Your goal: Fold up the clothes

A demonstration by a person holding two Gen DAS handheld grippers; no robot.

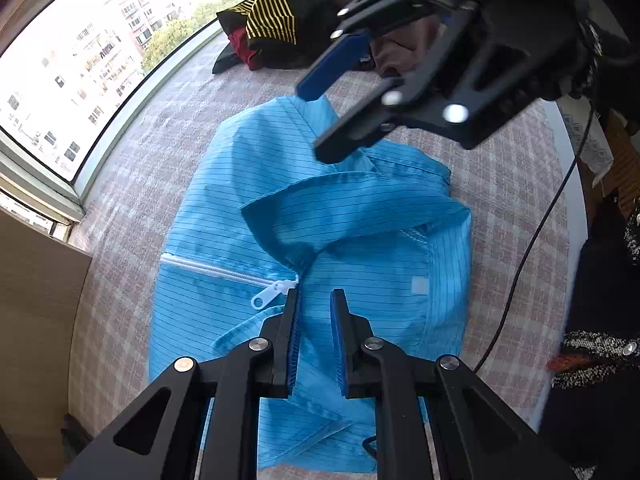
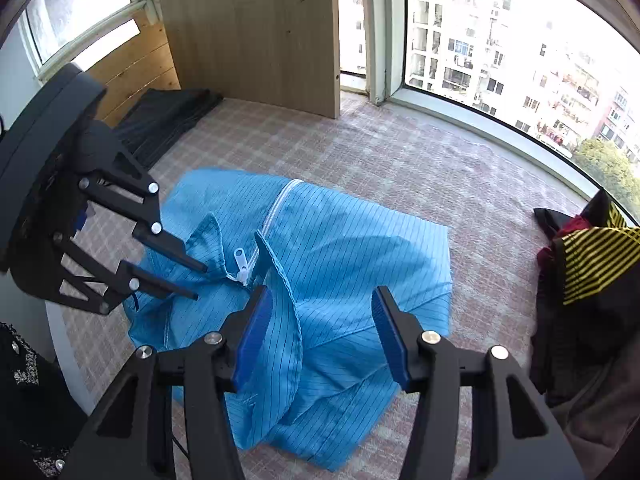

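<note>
Scanning from nine o'clock across the right wrist view, I meet my left gripper [image 2: 202, 282] first, reaching in from the left edge with its two fingers close together, tips pressed at the blue jacket [image 2: 340, 280] beside the collar. I cannot tell for certain from that angle whether cloth is caught. My own left wrist view settles part of it: the jaws stand a narrow gap apart, nearly parallel, with the blue fabric showing between them and the white zipper pull [image 2: 241, 258] just to their eleven o'clock. I read them as released, or at most barely pinching.

Moving toward the centre, the jacket lies bunched on the checked bedspread [image 2: 400, 160], zipper line running from the collar away toward twelve o'clock in the right wrist view. That is its long axis, pointing away from me toward the wooden panel [image 2: 256, 32].

Further right, my right gripper [image 2: 320, 308] hangs with jaws spread wide, released, holding nothing. A raised fold of the collar stands against its left pad; the right pad is over flat cloth. At three o'clock sits a pile of other clothes [image 2: 592, 256], well apart.

My judgement: the collar end is nearest both grippers, the left slightly closer to the zipper, so the coming grasp falls there.
</note>
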